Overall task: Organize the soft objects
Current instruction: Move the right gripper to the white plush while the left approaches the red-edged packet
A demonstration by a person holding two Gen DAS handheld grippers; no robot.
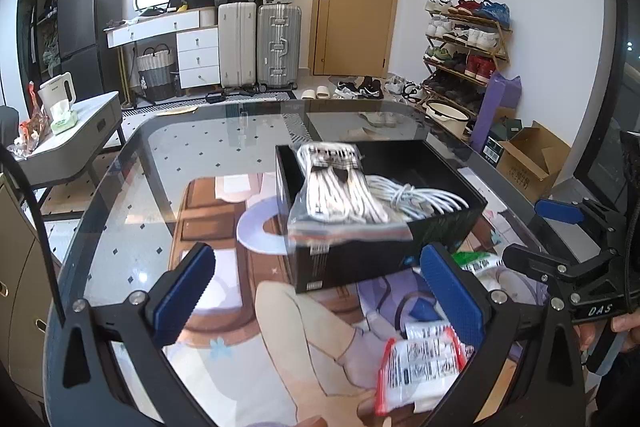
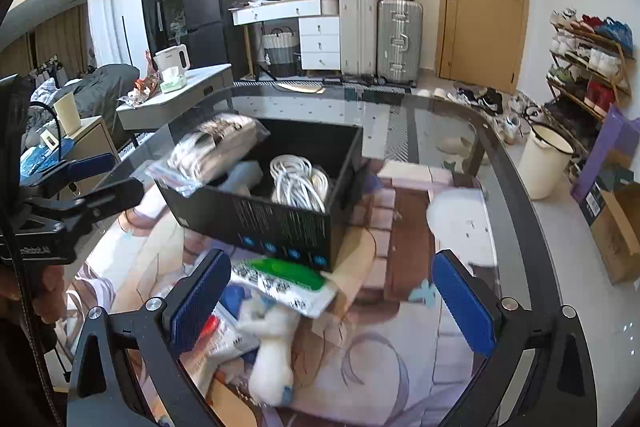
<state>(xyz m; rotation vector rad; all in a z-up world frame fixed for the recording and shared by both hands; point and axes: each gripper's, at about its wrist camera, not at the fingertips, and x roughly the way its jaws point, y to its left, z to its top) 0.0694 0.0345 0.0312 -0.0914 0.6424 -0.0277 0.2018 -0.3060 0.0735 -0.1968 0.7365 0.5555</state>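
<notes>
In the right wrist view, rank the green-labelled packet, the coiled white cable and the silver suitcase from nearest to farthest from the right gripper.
1. green-labelled packet, on the glass table just ahead of the open right gripper, towards its left finger.
2. coiled white cable, inside the black box beyond the packet.
3. silver suitcase, against the far wall.

"DAS" in pale letters on the black frame of the right gripper [image 1: 560, 223], at the left wrist view's right edge. Print on the black box [image 2: 276, 219] and on the packets' labels is too small to read.
</notes>
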